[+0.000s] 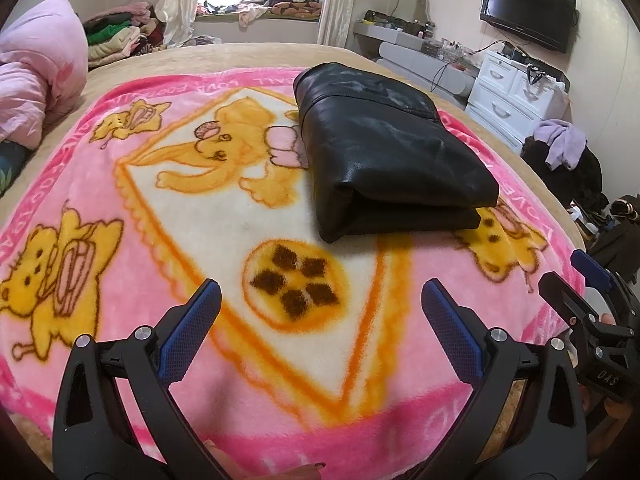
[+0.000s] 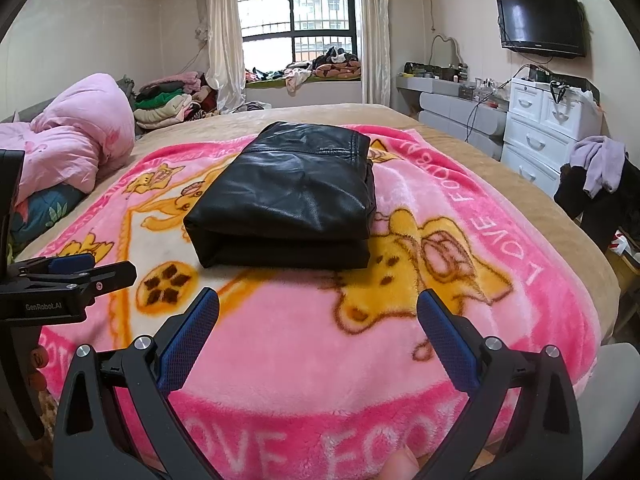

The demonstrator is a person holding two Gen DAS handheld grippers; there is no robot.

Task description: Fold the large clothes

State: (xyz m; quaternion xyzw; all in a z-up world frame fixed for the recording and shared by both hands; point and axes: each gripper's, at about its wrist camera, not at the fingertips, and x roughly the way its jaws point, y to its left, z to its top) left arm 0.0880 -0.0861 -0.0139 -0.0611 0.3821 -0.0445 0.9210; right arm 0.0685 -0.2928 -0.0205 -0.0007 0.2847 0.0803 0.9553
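A black leather garment (image 1: 384,152) lies folded into a thick rectangle on the pink cartoon blanket (image 1: 132,292); it also shows in the right wrist view (image 2: 288,196), on the blanket (image 2: 520,240). My left gripper (image 1: 320,296) is open and empty, held above the blanket in front of the garment, well apart from it. My right gripper (image 2: 318,304) is open and empty, also short of the garment. The right gripper shows at the right edge of the left wrist view (image 1: 580,284), and the left gripper at the left edge of the right wrist view (image 2: 80,272).
The blanket covers a beige bed (image 2: 460,140). A pink quilt (image 2: 72,140) is bunched at the left. Stacked clothes (image 2: 168,100) sit at the far left corner. White drawers (image 2: 548,128), a TV (image 2: 540,20) and a clothes pile (image 2: 596,176) stand at the right.
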